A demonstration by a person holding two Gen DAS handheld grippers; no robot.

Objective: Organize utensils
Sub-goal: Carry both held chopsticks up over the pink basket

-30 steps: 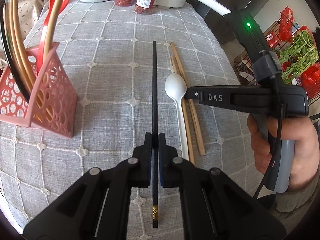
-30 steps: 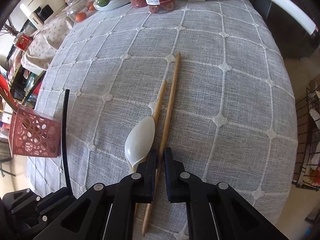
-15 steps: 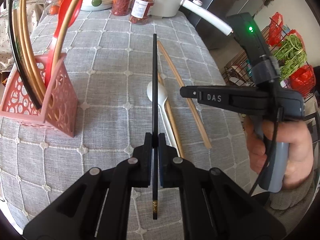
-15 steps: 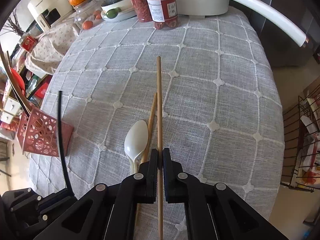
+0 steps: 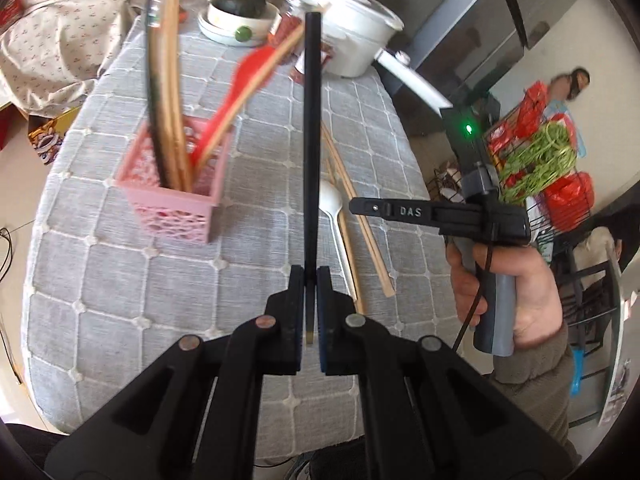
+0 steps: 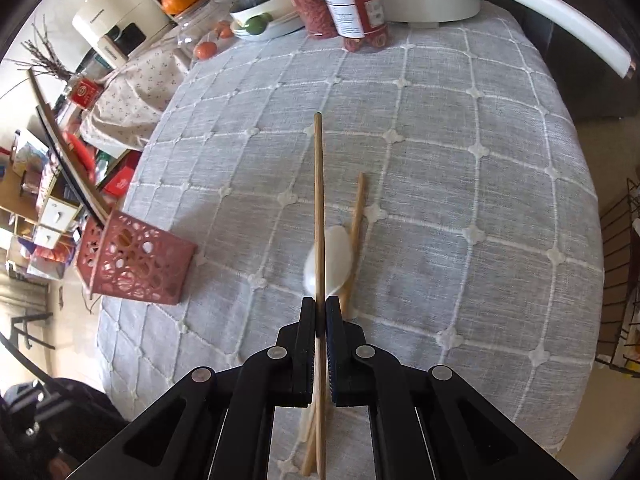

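Observation:
My left gripper (image 5: 309, 280) is shut on a black chopstick (image 5: 311, 128) and holds it high above the table, pointing forward. A pink lattice basket (image 5: 176, 208) with wooden chopsticks and a red spoon (image 5: 244, 76) stands to its left. My right gripper (image 6: 320, 312) is shut on a wooden chopstick (image 6: 318, 200), lifted off the cloth. A white spoon (image 6: 334, 264) and a second wooden chopstick (image 6: 357, 216) lie on the cloth below it. The basket (image 6: 132, 260) also shows at the left of the right wrist view.
A grey quilted cloth (image 6: 480, 200) covers the table. Jars (image 6: 356, 4), a white pot (image 5: 352, 36) with a long handle and a dish of vegetables (image 6: 260, 16) stand at the far end. A wire rack with greens (image 5: 540, 160) is off the right edge.
Both grippers have risen. The right gripper closed on the wooden chopstick and lifted it off the cloth. The left gripper raised the black chopstick and now sits nearer above the basket.

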